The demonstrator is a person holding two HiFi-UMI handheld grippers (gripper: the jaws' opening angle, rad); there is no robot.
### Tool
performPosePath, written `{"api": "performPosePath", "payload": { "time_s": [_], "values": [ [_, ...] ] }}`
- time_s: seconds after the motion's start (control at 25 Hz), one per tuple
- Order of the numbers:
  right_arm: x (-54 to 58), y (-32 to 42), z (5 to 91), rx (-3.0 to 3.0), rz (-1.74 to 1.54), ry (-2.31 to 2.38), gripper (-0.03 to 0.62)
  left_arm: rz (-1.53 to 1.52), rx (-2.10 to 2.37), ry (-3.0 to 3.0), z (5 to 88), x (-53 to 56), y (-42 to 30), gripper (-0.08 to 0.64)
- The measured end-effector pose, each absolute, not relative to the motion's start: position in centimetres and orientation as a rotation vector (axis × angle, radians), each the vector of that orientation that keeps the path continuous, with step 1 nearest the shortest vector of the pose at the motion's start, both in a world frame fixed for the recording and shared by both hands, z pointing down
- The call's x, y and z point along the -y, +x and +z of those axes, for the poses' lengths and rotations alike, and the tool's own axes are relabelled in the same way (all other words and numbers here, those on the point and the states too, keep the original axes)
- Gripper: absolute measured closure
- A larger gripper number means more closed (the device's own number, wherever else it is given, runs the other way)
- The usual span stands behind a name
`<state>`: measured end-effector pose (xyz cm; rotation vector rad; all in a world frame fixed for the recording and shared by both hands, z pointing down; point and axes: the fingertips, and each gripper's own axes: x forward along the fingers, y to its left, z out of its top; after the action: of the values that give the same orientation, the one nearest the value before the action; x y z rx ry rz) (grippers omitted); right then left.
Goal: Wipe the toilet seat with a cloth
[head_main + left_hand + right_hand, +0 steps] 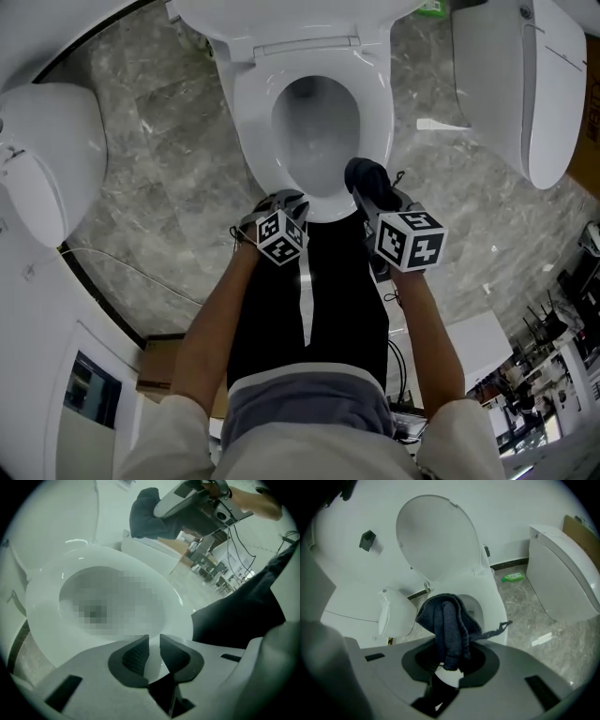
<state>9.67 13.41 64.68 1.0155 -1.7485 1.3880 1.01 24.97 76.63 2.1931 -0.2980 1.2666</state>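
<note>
The white toilet seat point(375, 103) lies down around the bowl, its lid point(436, 536) raised. My right gripper point(370, 192) hovers over the seat's front right rim, shut on a dark blue cloth point(367, 178) that hangs bunched from its jaws point(447, 620). My left gripper point(281, 202) is at the seat's front left edge. In the left gripper view its jaws point(154, 639) stand a narrow gap apart with nothing between them, the seat point(42, 606) just beyond. The cloth point(145, 513) also shows at the top of that view.
Another toilet point(47, 159) stands at the left and a third point(534, 84) at the right. A green bottle point(513, 577) lies by the wall and a white scrap point(441, 125) on the grey marble floor. A cardboard box point(164, 366) sits behind my left elbow.
</note>
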Motion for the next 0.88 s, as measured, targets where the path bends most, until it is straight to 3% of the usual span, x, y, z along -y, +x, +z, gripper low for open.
{"api": "performPosePath", "payload": {
  "time_s": [0.28, 0.88],
  "values": [
    [-9.3, 9.4, 67.1, 1.773, 1.336, 0.985, 0.518, 1.173, 0.456, 1.946, 76.4, -24.1, 0.4, 0.550],
    [-1.8, 6.3, 73.1, 1.707, 1.398, 0.974, 0.518, 0.711, 0.928, 1.775, 64.8, -25.9, -2.4, 0.551]
  ]
}}
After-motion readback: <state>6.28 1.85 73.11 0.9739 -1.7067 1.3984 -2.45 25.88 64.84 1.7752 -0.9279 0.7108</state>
